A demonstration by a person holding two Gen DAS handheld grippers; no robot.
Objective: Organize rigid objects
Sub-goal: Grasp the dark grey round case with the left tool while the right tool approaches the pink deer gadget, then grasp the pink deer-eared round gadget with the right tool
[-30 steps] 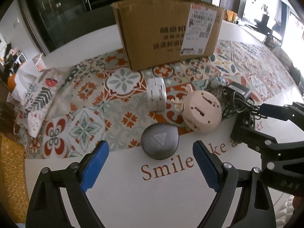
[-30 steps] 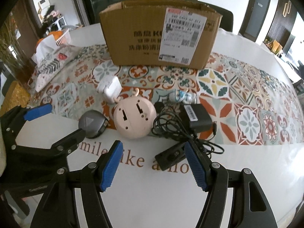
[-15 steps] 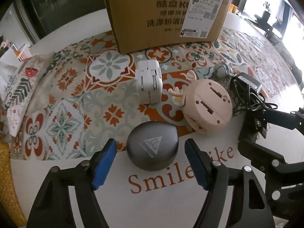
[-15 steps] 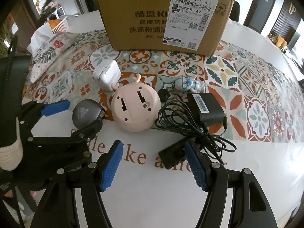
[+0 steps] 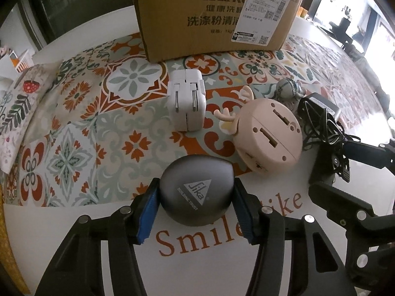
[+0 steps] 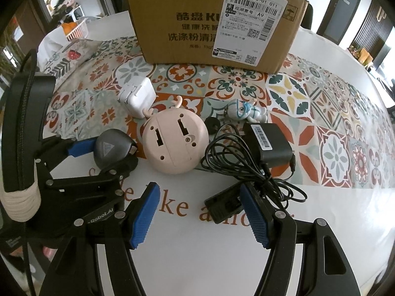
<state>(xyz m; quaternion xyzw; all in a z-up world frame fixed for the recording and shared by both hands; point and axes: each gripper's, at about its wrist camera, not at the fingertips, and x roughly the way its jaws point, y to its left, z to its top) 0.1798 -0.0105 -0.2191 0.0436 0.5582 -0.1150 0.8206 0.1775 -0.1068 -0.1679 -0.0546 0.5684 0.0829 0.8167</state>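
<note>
A round dark grey case [image 5: 196, 192] with a triangle logo lies at the edge of the patterned runner. My left gripper [image 5: 196, 183] straddles it, its jaws closing, and both blue pads [image 5: 148, 209] touch the case's sides. The right wrist view shows the same case [image 6: 111, 148] between the left gripper's [image 6: 108, 153] fingers. My right gripper [image 6: 200, 217] hangs open over the white table, nothing between its pads; its right finger stands just in front of a flat black plug piece [image 6: 222, 204]. An open cardboard box [image 5: 209, 17] stands behind.
On the runner [image 5: 74, 135] lie a white charger [image 5: 187, 103], a pink round deer-shaped gadget [image 5: 269, 135], a small figurine [image 6: 246, 112] and a black power adapter [image 6: 266, 145] with tangled cable. A patterned pouch [image 5: 14, 108] lies far left. The table [image 5: 197, 259] bears "Smile" lettering.
My left gripper came down and forward around the grey case and its jaws narrowed from wide apart until the pads met the case. The right gripper stayed open and nearly still.
</note>
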